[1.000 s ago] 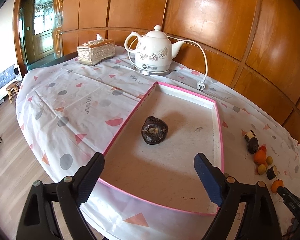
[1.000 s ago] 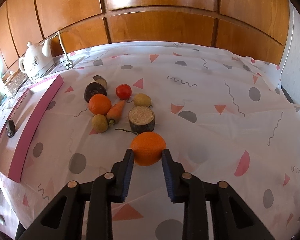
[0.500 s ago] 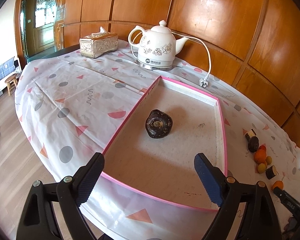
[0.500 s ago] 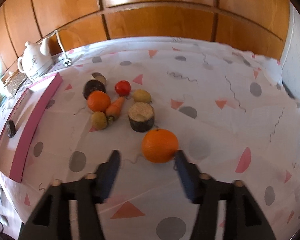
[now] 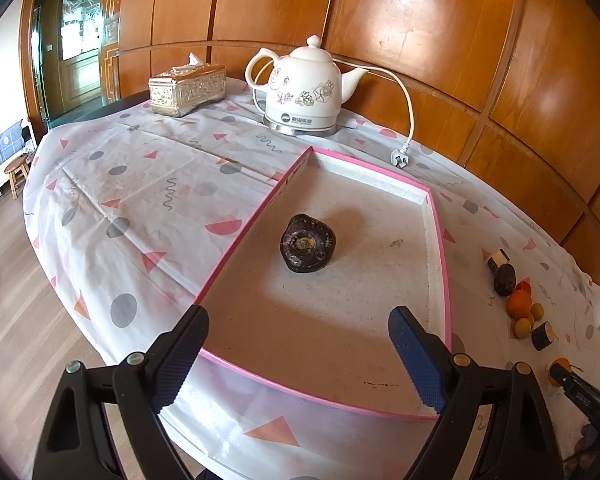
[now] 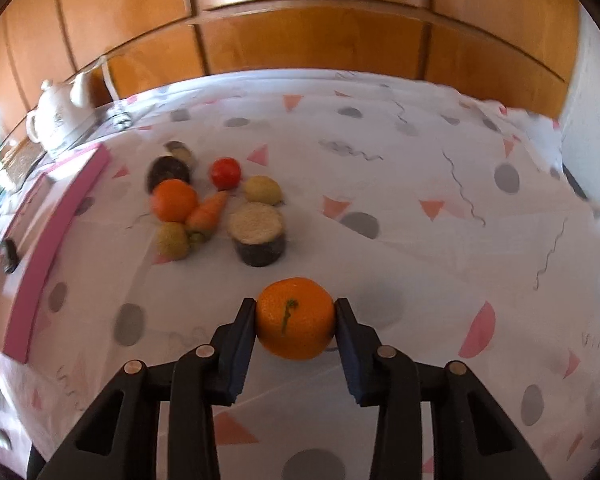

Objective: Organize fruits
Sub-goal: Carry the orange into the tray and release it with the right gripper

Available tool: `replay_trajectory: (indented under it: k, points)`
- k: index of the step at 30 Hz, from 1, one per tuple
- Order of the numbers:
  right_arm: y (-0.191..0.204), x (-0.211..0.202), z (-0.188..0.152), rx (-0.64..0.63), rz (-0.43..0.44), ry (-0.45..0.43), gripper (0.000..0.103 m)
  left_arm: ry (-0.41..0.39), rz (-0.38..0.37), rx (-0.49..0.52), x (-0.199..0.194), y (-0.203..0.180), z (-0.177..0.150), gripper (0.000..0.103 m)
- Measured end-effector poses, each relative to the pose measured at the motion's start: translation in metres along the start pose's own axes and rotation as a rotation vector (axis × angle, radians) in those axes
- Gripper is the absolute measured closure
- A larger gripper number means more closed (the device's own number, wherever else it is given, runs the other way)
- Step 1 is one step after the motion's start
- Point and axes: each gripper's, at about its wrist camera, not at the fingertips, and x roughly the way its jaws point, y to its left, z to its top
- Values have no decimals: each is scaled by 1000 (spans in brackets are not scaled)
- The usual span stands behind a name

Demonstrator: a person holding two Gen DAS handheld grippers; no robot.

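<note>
Wood-panelled wall behind, table under a white cloth (image 6: pixel 400 216) printed with grey dots and pink triangles.

Orange (image 6: pixel 295 318), stem scar up, low on the cloth, set between the pads of the right gripper (image 6: pixel 296 322). Jaws closing, both pads against the orange's sides, so pinched. Same gripper seen from the left wrist view as a dark tip at the far right edge, with a sliver of orange by it.

Just beyond: a cluster of produce. Cut dark-skinned round (image 6: pixel 257 234) nearest, pale face up. Carrot (image 6: pixel 208 212) beside it, touching a second orange (image 6: pixel 175 200). Two yellowish small fruits (image 6: pixel 173 240) (image 6: pixel 263 190), one on each side of the cluster. Tomato (image 6: pixel 225 172) further back, with a dark round (image 6: pixel 168 172) and a cut piece (image 6: pixel 180 151) behind that. Whole view somewhat blurred.

Further left: pink-rimmed tray (image 5: pixel 436 248), shallow, pale floor. One dark, wrinkled round fruit (image 5: pixel 308 244) alone near its middle.

Left gripper (image 5: pixel 296 356) hanging over the tray's near end, fingers spread wide, nothing between them.

Beyond the tray: white flowered kettle (image 5: pixel 302 92) on its base, cord trailing to a loose plug (image 5: pixel 399 158). Silver tissue box (image 5: pixel 187 89) left of the kettle. Wood floor and a small stool at the far left.
</note>
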Motion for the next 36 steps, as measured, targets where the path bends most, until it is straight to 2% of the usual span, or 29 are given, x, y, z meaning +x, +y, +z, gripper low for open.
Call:
replay_trajectory:
  k: [4,7,11,17,22,26,28,33,36]
  points:
    - [32,-17,11,-84,92,-27,64,1,4,-1,0,1,0,11]
    - [72,-21,22,-176,189,-28,64,-2,6,-3,-2,5,0,11]
    - [123,-18,35,-270,301,-9,64,0,8,-10,-2,9,0,11]
    - [197,-8,57,-362,418,20,64,9,9,-22,1,14,0,11]
    - [242,7,67,-400,452,40,62,19,15,-32,4,18,0,11]
    - [257,16,66,-419,438,40,57,26,18,-43,7,22,0,11]
    - [259,17,65,-411,440,42,48,31,18,-50,8,24,0,11]
    - [241,7,59,-388,406,1,47,36,10,-66,10,25,0,11]
    - [214,-3,51,-358,357,-34,46,38,1,-63,9,24,0,11]
